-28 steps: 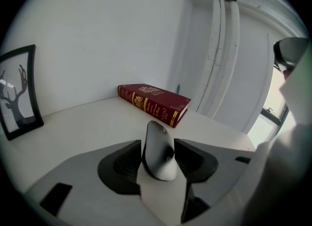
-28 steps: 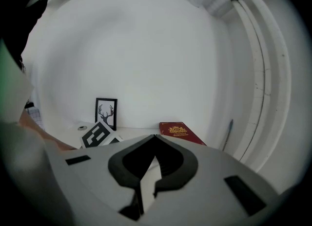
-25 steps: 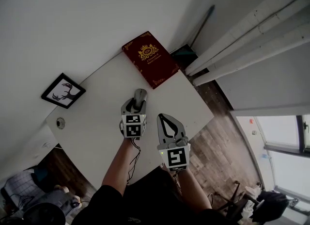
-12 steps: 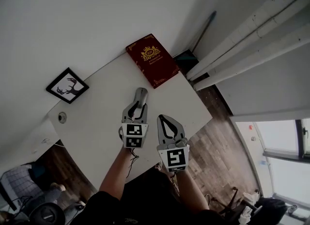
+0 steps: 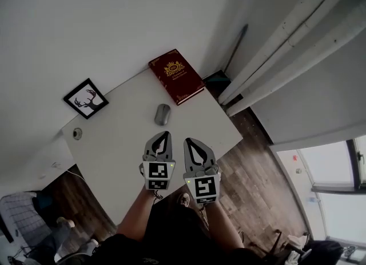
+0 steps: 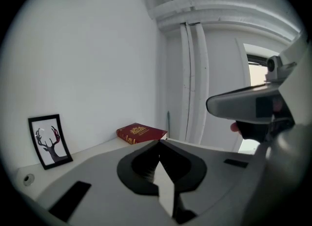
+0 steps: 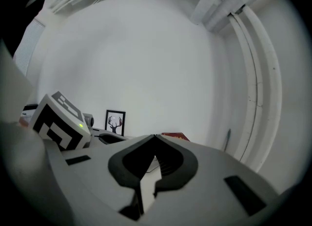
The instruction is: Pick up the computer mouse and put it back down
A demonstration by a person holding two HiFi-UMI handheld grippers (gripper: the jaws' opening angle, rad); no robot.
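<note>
The left claw [image 5: 165, 135] and right claw [image 5: 187, 141], both closed on nothing, are hovering clear, since the computer mouse [image 5: 162, 114] seems already set back on the desk [image 5: 120, 138].

The person wears a black top [image 5: 171, 232]; beyond the top, the left gripper [image 5: 163, 134] and right gripper [image 5: 188, 140] are pale grey wedges with black teardrop hollows; each carries a black-and-white marker cube nearest the top.

Soft even daylight, window glare lower right; fisheye vignette, near jaws blurred.
</note>
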